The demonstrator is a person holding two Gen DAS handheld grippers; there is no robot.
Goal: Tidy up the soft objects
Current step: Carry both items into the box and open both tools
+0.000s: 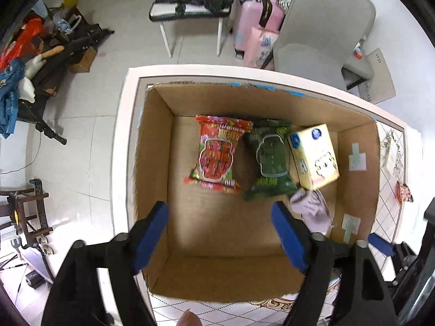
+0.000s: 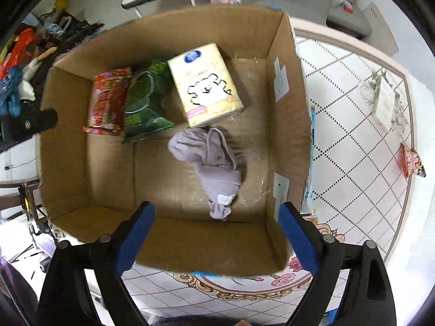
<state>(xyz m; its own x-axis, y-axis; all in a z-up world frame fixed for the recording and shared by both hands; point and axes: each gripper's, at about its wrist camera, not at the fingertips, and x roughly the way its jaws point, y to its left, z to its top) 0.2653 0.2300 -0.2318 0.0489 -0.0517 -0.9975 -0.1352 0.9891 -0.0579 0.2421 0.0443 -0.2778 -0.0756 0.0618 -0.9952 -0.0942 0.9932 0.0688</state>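
Blue-padded fingers of the left gripper [image 1: 220, 233] stand spread wide over the near part of an open cardboard box [image 1: 155, 141], holding nothing and touching nothing. Likewise the right gripper [image 2: 216, 237] hangs released above the box's near wall [image 2: 206, 247], its jaws far apart and empty.

On the box floor a red snack packet [image 1: 217, 153] lies beside a green snack packet [image 1: 269, 160]; both carry printed characters too blurred to read. Just right of the green packet sits a pale yellow tissue pack [image 2: 205, 84], tilted, with a blue oval brand badge near its top, a cartoon of a fluffy white animal, and a pink strip of small print that cannot be made out. A crumpled lilac sock [image 2: 213, 160] with a white tag near its lower end lies in front of the tissue pack, close to it. White labels [image 2: 280, 82] are stuck to the box's right inner wall.

Outside the box, on the diamond-patterned table top [image 2: 350, 141], lies a small orange snack packet [image 2: 410, 163], well apart from the box.
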